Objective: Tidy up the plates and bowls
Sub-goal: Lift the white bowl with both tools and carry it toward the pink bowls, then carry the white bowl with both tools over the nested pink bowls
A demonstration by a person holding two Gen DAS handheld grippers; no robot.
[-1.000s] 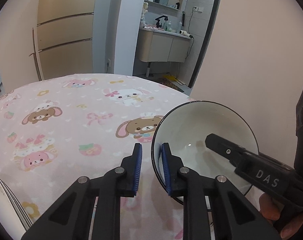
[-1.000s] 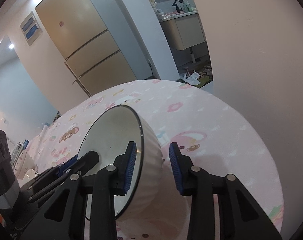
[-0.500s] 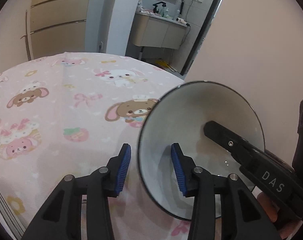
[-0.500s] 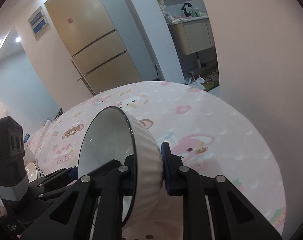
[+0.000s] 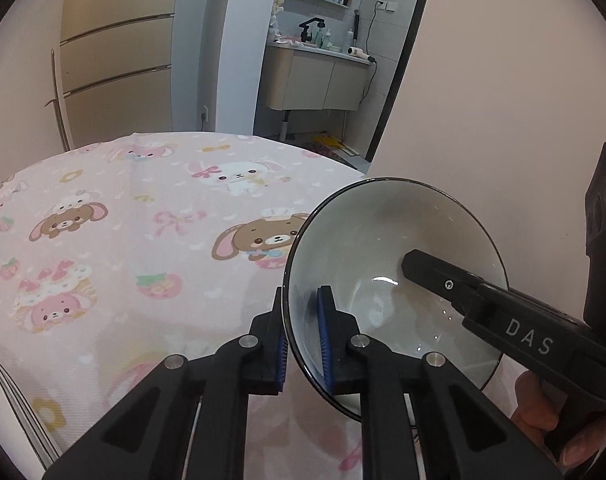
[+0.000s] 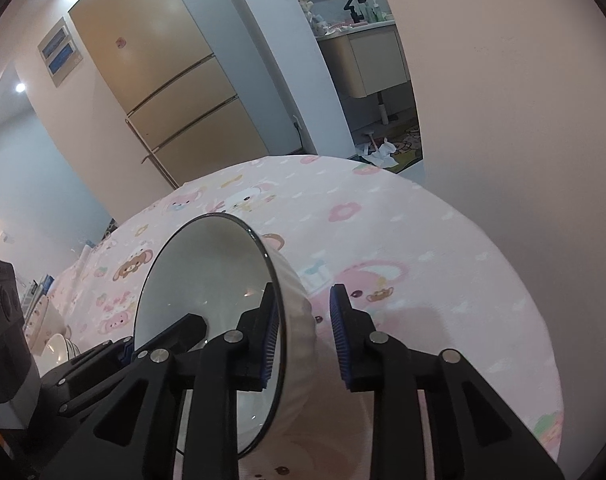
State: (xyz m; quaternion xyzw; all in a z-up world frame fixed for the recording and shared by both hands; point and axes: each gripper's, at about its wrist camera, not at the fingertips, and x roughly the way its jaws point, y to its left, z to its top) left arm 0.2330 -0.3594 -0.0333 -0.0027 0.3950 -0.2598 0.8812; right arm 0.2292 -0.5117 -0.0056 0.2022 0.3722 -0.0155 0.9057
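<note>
Left hand-held gripper (image 5: 302, 334) on tilted bowl (image 5: 387, 252) rim

A pink cartoon-print tablecloth (image 5: 123, 248) lies before a gold fridge (image 6: 163, 80).

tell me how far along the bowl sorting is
Done: a few dishes sit stacked at the table's left edge. In hand: the bowl, tilted on its side, is pinched at the rim by the left gripper; the right gripper straddles its wall, open. Left: setting it down.
</note>
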